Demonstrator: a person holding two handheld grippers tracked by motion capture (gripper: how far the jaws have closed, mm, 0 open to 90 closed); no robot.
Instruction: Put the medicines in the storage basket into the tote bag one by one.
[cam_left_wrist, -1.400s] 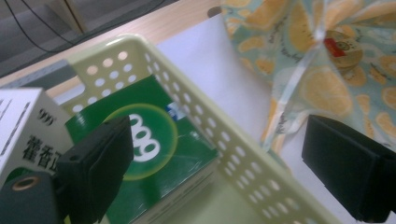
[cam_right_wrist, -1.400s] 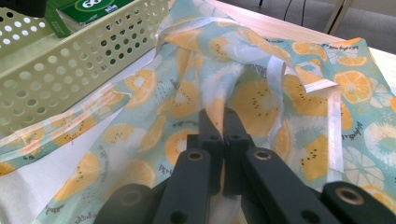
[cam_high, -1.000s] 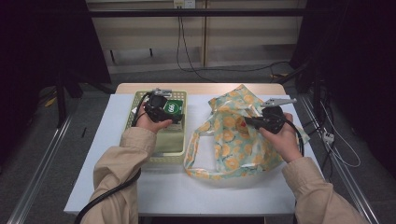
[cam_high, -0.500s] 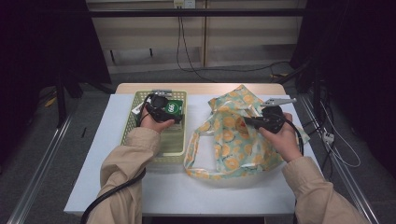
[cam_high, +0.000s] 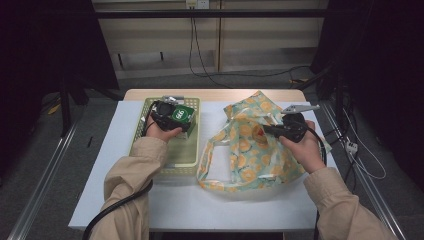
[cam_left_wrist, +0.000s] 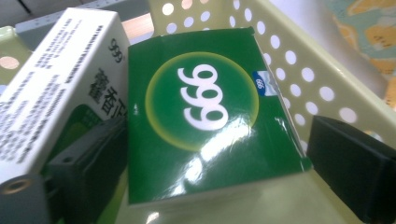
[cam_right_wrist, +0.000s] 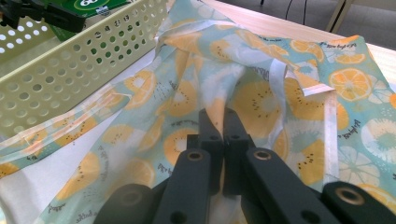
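Compared with a moment ago, my left gripper (cam_high: 176, 116) has moved a little toward the far edge of the pale green basket (cam_high: 184, 159), carrying the green box (cam_left_wrist: 205, 116) with it; my right gripper (cam_high: 267, 131) has stayed where it was. My left jaws stand on both sides of the green box and hold it, inside the basket near its far end. Just beside the box, on one side, lies a white box (cam_left_wrist: 56, 79) with printed text, touching it. The holed wall of the basket is close behind my other jaw. My right jaws are pressed together on a fold of the orange-patterned bag (cam_right_wrist: 261, 98), which lies crumpled on the worktop (cam_high: 250, 210) at its right half, its edge touching the basket's side. The bag's handle loop reaches toward the near edge.
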